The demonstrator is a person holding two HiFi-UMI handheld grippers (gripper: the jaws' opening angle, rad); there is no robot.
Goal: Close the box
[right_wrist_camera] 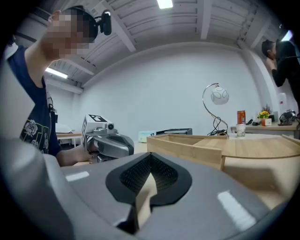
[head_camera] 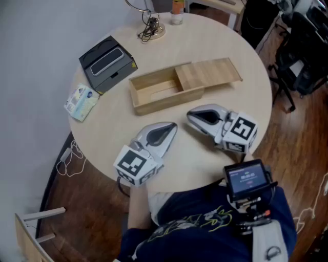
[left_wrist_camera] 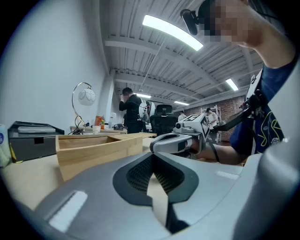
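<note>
A shallow wooden box [head_camera: 156, 94] lies on the round table [head_camera: 102, 133]. Its sliding lid [head_camera: 207, 74] is drawn about halfway out to the right, so the left half of the box is uncovered. My left gripper [head_camera: 173, 127] rests on the table in front of the box, jaws shut and empty, pointing at the box's near wall [left_wrist_camera: 93, 146]. My right gripper [head_camera: 190, 116] lies beside it to the right, also shut and empty, a little short of the box [right_wrist_camera: 187, 143]. Each gripper view shows the other gripper [left_wrist_camera: 177, 140] [right_wrist_camera: 110, 143] lying on the tabletop.
A black device [head_camera: 106, 62] and a tissue pack [head_camera: 81, 101] sit at the table's left. A lamp base with cables [head_camera: 151, 29] and an orange bottle [head_camera: 177, 9] stand at the far edge. A black chair [head_camera: 302, 56] is at the right.
</note>
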